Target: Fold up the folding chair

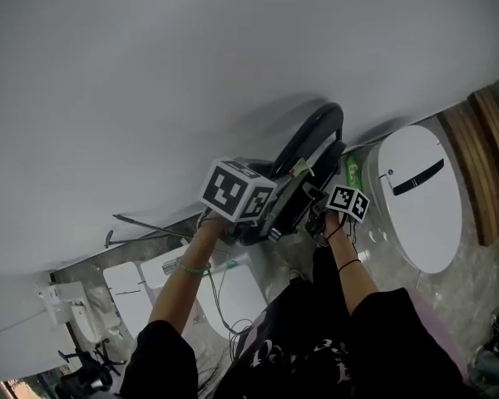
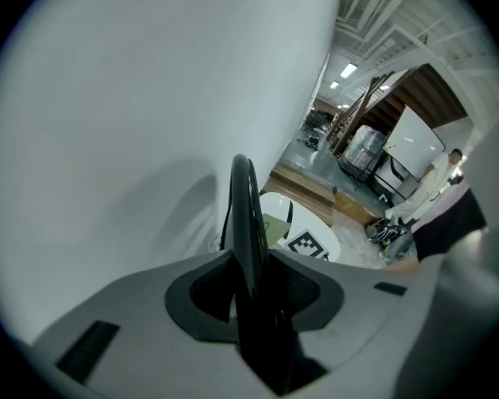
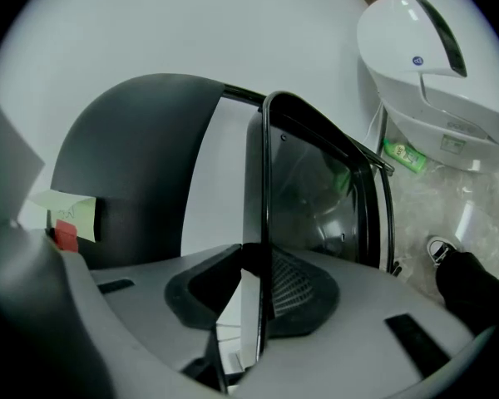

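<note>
Black and apparently already collapsed nearly flat, the folding chair (image 1: 306, 138) sits close beside the white wall (image 1: 191, 65), the left tool (image 2: 254, 281) clamped on its frame tube and the right tool (image 3: 262, 293) on a thin frame edge, so probably only setting it down remains.

Head cam: from above, steeply down on left tool (image 1: 262, 219) & right tool (image 1: 320, 214), wall (image 1: 191, 73) just beyond them. Left tool cam: v. close behind its jaws, facing along them to wall & room past it. Right tool cam: same, v. close. All 3 share folding chair (image 1: 312, 140) at the tools.
</note>
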Motion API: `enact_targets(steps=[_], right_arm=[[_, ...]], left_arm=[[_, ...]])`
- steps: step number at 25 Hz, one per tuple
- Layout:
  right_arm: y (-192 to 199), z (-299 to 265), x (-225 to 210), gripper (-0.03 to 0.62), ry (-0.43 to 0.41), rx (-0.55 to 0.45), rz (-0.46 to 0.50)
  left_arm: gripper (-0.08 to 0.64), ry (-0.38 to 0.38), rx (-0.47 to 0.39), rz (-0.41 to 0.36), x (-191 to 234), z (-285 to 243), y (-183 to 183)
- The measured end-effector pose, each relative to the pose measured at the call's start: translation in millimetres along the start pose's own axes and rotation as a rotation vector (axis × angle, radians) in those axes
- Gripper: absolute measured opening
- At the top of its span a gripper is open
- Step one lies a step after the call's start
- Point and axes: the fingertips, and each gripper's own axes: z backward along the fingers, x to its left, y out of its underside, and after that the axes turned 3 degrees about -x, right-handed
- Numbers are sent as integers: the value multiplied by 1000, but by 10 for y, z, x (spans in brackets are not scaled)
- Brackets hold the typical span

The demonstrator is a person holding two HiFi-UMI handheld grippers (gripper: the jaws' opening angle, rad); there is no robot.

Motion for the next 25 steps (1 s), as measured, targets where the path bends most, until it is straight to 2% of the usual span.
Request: enact_targets(steps=[4, 9, 14, 18, 21, 23, 25], right_arm=[[-181, -205, 121, 81, -28, -22, -40], [-182, -406, 169, 81, -40, -20, -92], [-112, -637, 227, 81, -35, 7, -88], [-130, -668, 263, 81, -64, 23, -77], [-113, -653, 243, 81, -45, 58, -57], [-92, -647, 237, 83, -28, 89, -26], [-81, -648, 245, 86, -16, 117, 6]], left_arm=[[109, -4, 39, -47, 283, -38, -227], [109, -14, 115, -124, 507, -57, -266], [109, -50, 104, -122, 772, -34, -258], [109, -23, 90, -112, 813, -28, -295], [110, -19, 65, -98, 816, -31, -303], [125, -32, 44, -69, 849, -26, -295], [192, -54, 16, -18, 922, -17, -288]])
